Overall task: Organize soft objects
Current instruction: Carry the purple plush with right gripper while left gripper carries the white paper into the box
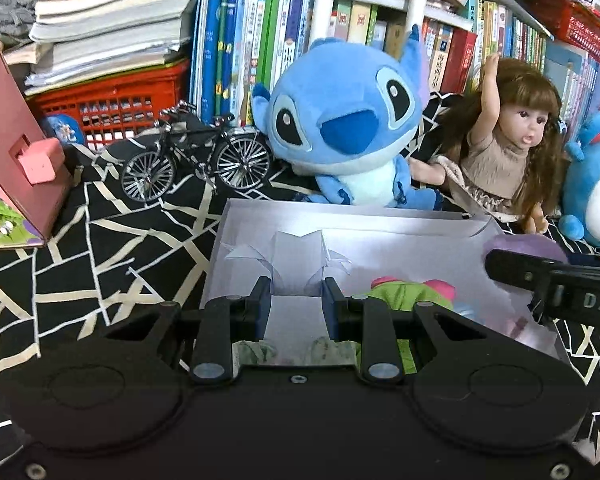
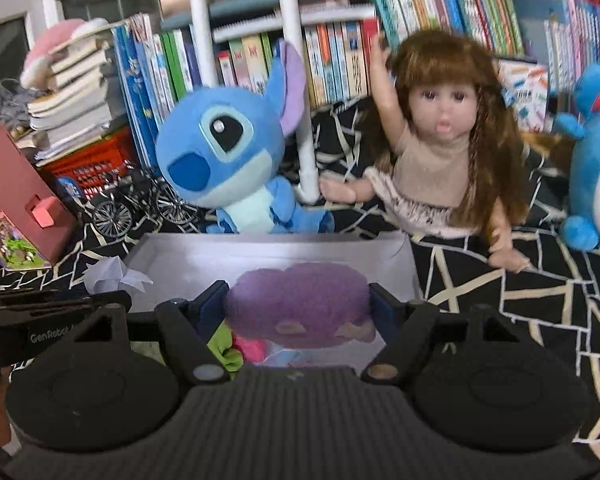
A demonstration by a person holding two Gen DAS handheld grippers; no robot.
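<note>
The right gripper [image 2: 298, 308] sits closest, its fingers [image 2: 214, 300] pressed against both sides of a purple plush [image 2: 300, 300], held just above the white box [image 2: 260, 258]. My sense is the plush should go lower into the box, to the right of the green and pink toy [image 1: 410, 290], before the grip eases, so it doesn't bounce out. It looks fuzzy, rounded and squashy. The left gripper [image 1: 296, 300] hovers over the box's left half, fingers moderately spread, holding nothing.
</note>
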